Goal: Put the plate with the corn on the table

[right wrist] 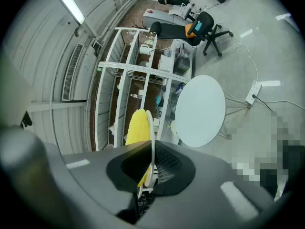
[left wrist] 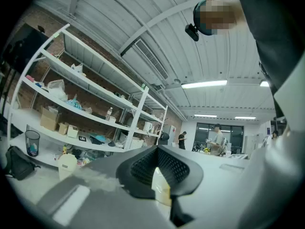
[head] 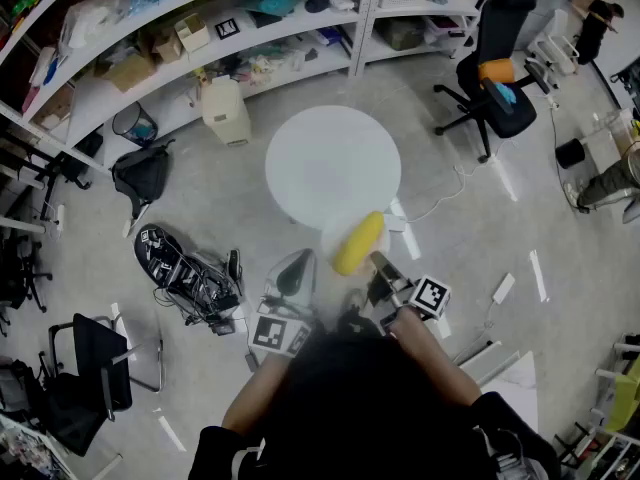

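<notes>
A yellow corn cob (head: 358,243) lies on a white plate (head: 340,230), held in the air just short of the near edge of the round white table (head: 332,163). My right gripper (head: 381,266) is shut on the plate's near rim. In the right gripper view the plate (right wrist: 152,142) shows edge-on between the jaws of the right gripper (right wrist: 151,165), with the corn (right wrist: 137,126) to its left and the table (right wrist: 200,111) beyond. My left gripper (head: 297,268) hangs beside the plate, shut and holding nothing. In its own view the left gripper (left wrist: 159,165) points up at the shelves and ceiling.
White shelving (head: 200,38) curves along the back. A black office chair (head: 497,78) stands at the right. On the floor are a cream jug (head: 226,110), a black bag (head: 142,173), a marker-covered device with cables (head: 185,268), a power strip (head: 503,288) and a black chair (head: 95,358).
</notes>
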A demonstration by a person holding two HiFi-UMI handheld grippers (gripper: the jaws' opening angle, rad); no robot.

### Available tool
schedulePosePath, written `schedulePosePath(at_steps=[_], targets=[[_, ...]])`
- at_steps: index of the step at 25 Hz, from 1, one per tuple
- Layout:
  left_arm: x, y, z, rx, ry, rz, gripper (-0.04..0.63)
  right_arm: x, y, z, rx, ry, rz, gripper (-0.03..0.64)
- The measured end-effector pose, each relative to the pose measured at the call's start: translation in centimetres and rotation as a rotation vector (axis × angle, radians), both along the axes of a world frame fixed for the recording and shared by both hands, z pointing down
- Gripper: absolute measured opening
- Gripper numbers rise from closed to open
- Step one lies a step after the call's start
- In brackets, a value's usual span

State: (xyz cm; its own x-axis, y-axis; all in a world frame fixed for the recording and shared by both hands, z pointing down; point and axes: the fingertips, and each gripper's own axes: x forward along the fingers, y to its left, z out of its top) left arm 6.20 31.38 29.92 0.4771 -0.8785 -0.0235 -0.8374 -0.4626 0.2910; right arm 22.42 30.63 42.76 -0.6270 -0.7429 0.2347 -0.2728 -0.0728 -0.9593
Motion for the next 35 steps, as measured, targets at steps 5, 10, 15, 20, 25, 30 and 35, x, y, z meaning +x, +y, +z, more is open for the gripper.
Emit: schedulePosePath(at_steps=[5,10,15,20,25,30,35], targets=[[-0.4,0.1,0.0,-0.003,0.000,-0.005,0.002,-0.3,0.2,0.0,-0.005,0.003,-0.005,0.018],[-0.6,0.2,-0.1,-0.005,0.004,-0.006,0.002,-0.5,0.4,-0.4,-0.005,-0.005,-0.001,0.018],[-0.4,0.6,-0.1,0.003,0.003,-0.001,0.002,-0.4,0.8,-0.7,-0.013,-0.019,0.007,0.018],[-0.3,0.7,0.1,0.024,-0.008,0.012,0.002,0.0,1.1,-0.4,-0.027,-0.002,0.019,0.018],[0.2,0.5,0.2,0.007,-0.004,0.015,0.002,0.4,1.0,-0.3,-0.029,0.001,0.025,0.018],[1.0,0.1,0.3,-0.012,0.003,0.013,0.002,1.0,0.7,-0.5,-0.034,-0.002,0.025,0.018],[2.3,-0.4,0.9,-0.009,-0.007,0.009,0.002,2.0,0.3,-0.5,-0.024,-0.002,0.012,0.018]])
